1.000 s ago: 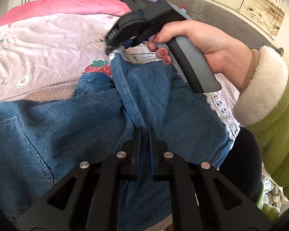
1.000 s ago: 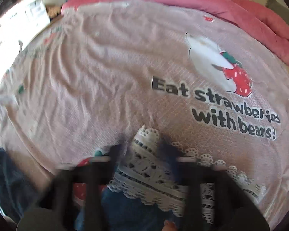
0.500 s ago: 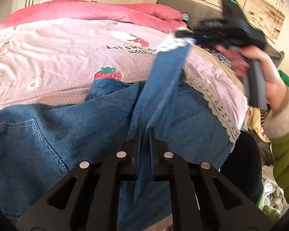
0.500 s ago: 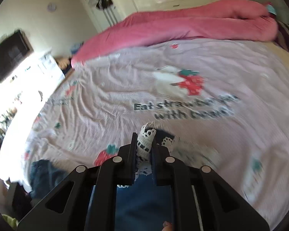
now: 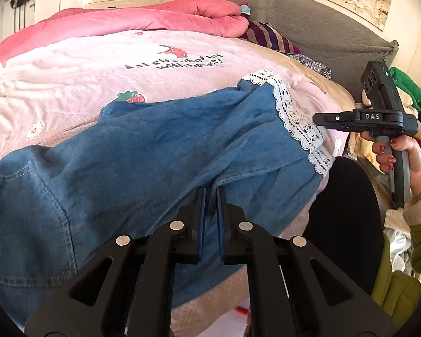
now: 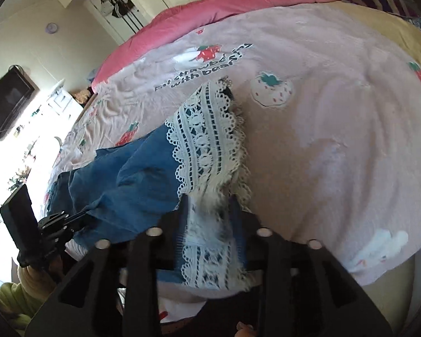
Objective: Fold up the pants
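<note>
the blue denim pants with white lace hems [image 5: 159, 151] lay spread across the pink bedsheet printed with strawberries and the words "eat strawberries with bears" [image 5: 78, 70], one leg running out toward the right edge of the bed, where its lace trim [image 5: 300, 123] draped over the side. the left gripper [image 5: 210, 196] was clamped tight on a fold of the denim near the middle of the garment, its black jaws drawn together with only the thin blue cloth between them. in the right wrist view the right gripper [image 6: 209, 205] had its jaws opening, standing apart with the white lace hem [image 6: 207, 140] lying loosely in the gap between them (the lace there was blurred, so whether a pad still brushed it could not be told). seen from the left wrist camera, that right gripper sat just off the lace edge, held by a hand with red-painted nails [image 5: 398, 154] in a green sleeve with a cream fleece cuff [image 5: 419, 210]. a rumpled pink quilt [image 5: 143, 19] ran along the far side of the bed, with a striped purple cloth [image 5: 269, 38] beside it and a grey padded headboard [image 5: 308, 25] behind. a black round stool seat [image 5: 348, 210] stood below the bed's right edge. a dark wall-mounted television [image 6: 6, 101] showed at the left of the right wrist view.
</note>
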Demonstrator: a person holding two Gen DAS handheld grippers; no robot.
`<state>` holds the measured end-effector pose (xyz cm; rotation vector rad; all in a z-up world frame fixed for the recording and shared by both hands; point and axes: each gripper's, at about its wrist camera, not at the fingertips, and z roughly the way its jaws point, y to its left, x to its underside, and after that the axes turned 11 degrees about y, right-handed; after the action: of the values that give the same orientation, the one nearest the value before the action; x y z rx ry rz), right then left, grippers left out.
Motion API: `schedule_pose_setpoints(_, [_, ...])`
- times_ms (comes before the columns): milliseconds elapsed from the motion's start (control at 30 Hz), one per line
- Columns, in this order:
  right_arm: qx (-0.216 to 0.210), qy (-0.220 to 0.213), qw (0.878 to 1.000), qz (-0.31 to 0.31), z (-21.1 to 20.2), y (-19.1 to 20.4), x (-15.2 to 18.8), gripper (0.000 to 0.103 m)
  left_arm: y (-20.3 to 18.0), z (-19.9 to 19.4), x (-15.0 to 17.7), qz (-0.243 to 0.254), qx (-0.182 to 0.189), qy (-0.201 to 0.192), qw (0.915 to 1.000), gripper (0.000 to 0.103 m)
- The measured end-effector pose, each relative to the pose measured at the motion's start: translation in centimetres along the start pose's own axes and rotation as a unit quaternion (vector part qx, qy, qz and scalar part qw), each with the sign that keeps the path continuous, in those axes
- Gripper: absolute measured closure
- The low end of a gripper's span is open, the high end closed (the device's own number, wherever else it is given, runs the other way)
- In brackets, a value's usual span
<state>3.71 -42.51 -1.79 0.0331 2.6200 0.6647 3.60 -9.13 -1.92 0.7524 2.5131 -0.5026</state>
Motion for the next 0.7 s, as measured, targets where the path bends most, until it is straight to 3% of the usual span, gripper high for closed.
schedule_pose_setpoints(300, [0.016,0.009,0.999,-0.031,0.7,0.5,0.2,0.061,-0.7,-0.5,1.0,0.022,-0.031,0.008,0.9993,0.087])
schedule_pose_setpoints(433, [0.034,0.022,0.998,-0.042,1.6,0.4,0.4,0.086,-1.8,0.1,0.9,0.052,-0.064,0.010,0.9966,0.086])
schedule_pose_setpoints(533, [0.031,0.019,0.999,-0.036,1.7,0.0,0.7,0.091,-2.7,1.0,0.6,0.073,-0.076,0.021,0.9942,0.086])
schedule_pose_setpoints(567, [0.031,0.018,0.999,-0.035,1.7,0.0,0.7,0.092,-2.9,1.3,0.6,0.076,-0.081,0.023,0.9936,0.087])
schedule_pose_setpoints(633, [0.029,0.015,0.999,-0.036,1.6,0.1,0.9,0.092,-3.0,1.7,0.5,0.073,-0.085,0.032,0.9932,0.103])
schedule_pose_setpoints(700, [0.022,0.013,0.999,-0.035,1.2,0.0,0.9,0.093,-2.9,1.5,0.5,0.073,-0.086,0.032,0.9932,0.103])
